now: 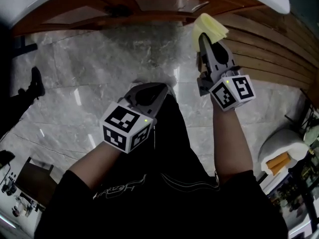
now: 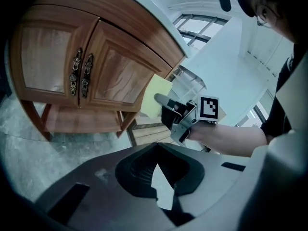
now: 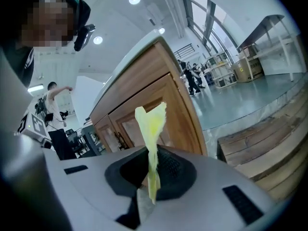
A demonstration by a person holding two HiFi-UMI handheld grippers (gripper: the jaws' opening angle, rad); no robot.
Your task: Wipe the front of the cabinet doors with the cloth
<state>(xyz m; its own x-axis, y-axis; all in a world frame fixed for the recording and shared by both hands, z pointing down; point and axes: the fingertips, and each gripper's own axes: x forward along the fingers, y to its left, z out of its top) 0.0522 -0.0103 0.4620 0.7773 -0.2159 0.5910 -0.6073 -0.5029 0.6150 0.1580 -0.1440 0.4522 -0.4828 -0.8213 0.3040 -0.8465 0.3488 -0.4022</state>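
Floor (image 1: 99,83): I see pale grey marble with glare streaks, running from the person's legs up to the cabinet.
Cabinet (image 2: 120,28): brown wood under a white top, standing on legs with a low shelf between them. In the head view it curves along the top edge.
Slats (image 1: 269,49): wooden boards lie on the floor just right of the cabinet.
Doors (image 2: 48,66): two paneled fronts sit side by side, both closed. The right gripper view looks along them from the cabinet's right end.
Arms (image 1: 232,138): bare forearms come out of black sleeves, one behind each gripper.
Left gripper (image 2: 161,177): I hold it low over the person's dark trousers, well back from the cabinet. Its jaws are pressed together with nothing between them.
Right gripper (image 1: 204,38): I hold it raised and forward of the left, pointing at the cabinet's right end. Its jaws are pinching the cloth.
Cloth (image 3: 151,129): yellow, and it stands up out of the right jaws as a folded flap. It is in front of the right door, near the cabinet's right corner. I cannot tell whether it touches the wood.
Handles (image 2: 80,73): two dark ornate pulls hang upright where the doors meet.
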